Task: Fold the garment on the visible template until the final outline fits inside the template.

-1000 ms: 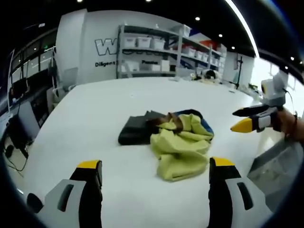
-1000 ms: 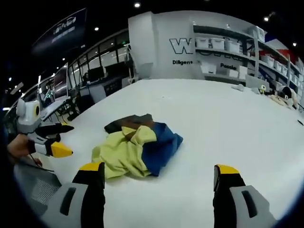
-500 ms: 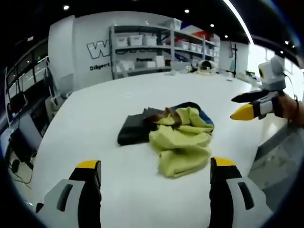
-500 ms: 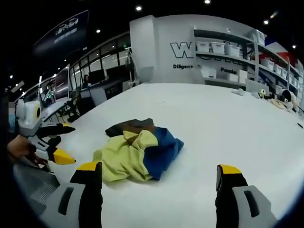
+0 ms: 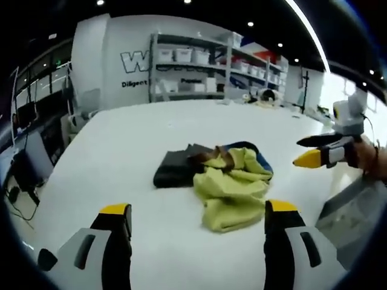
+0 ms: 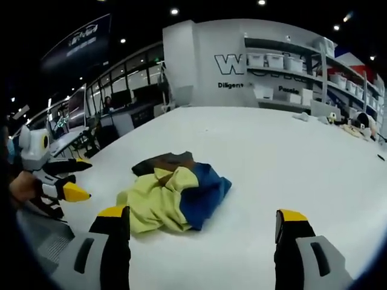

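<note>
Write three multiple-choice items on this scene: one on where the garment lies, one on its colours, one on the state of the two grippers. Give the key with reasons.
1. Where does the crumpled garment lie?
A. on the white table, partly over a dark template
B. on a shelf
C. hanging from a gripper

2. Which colours show on the garment?
A. red and white
B. yellow-green, blue and brown
C. black only

3. How do the left gripper and right gripper stand?
A. both shut on cloth
B. one holds the template
C. both open, holding nothing

Key: 1 A, the heap rests on the tabletop with the dark sheet sticking out beside it. 2 B, all three colours show in the right gripper view. 3 C, each pair of jaws stands wide apart, short of the cloth.
</note>
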